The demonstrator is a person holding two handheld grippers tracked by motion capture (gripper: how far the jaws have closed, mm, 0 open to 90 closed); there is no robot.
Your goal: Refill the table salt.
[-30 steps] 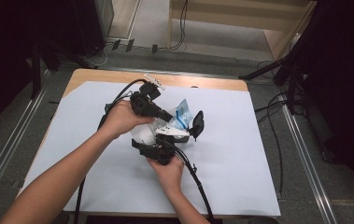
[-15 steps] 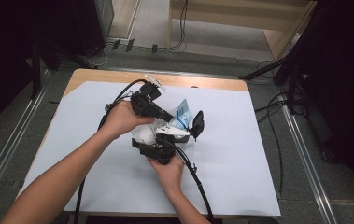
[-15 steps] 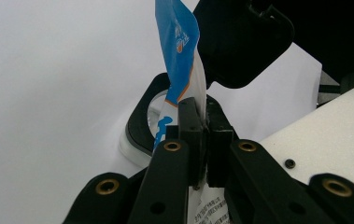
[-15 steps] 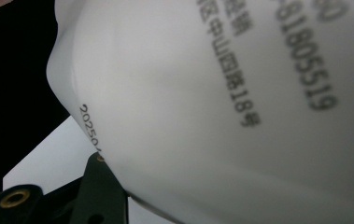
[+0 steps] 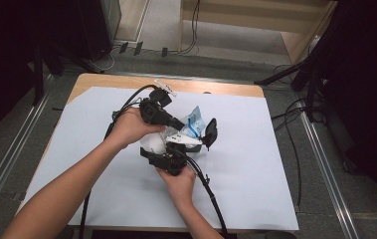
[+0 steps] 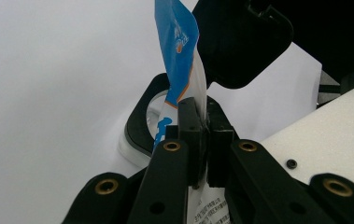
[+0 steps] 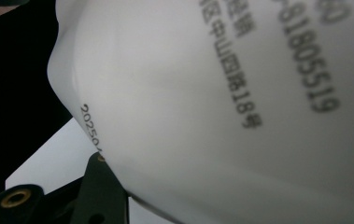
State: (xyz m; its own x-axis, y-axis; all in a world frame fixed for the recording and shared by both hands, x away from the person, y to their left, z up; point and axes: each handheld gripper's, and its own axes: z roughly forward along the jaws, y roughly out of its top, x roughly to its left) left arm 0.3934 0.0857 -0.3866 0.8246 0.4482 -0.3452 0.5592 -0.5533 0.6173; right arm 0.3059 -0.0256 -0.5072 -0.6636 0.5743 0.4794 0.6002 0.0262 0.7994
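Blue-and-white plastic pouch (image 6: 181, 51): above mid-tabletop (image 5: 255, 174), upper edge pinched in clenched left hand-held gripper (image 6: 201, 135). White printed pouch body (image 7: 221, 102): grasped by right hand-held gripper (image 5: 176, 154), just beside the left.

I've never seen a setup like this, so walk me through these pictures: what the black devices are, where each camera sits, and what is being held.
A person works at a table covered with a white sheet, holding a hand-operated black tool with two-jaw tongs in each hand. The high view looks down from above; the other two cameras ride on the tools.

The left tongs are shut on the top edge of a blue-and-white plastic pouch, seen in the high view at. The right tongs sit against the white printed bag, which shows up close in the right gripper view; whether they pinch it I cannot tell. A black lid-like part stands behind the pouch.
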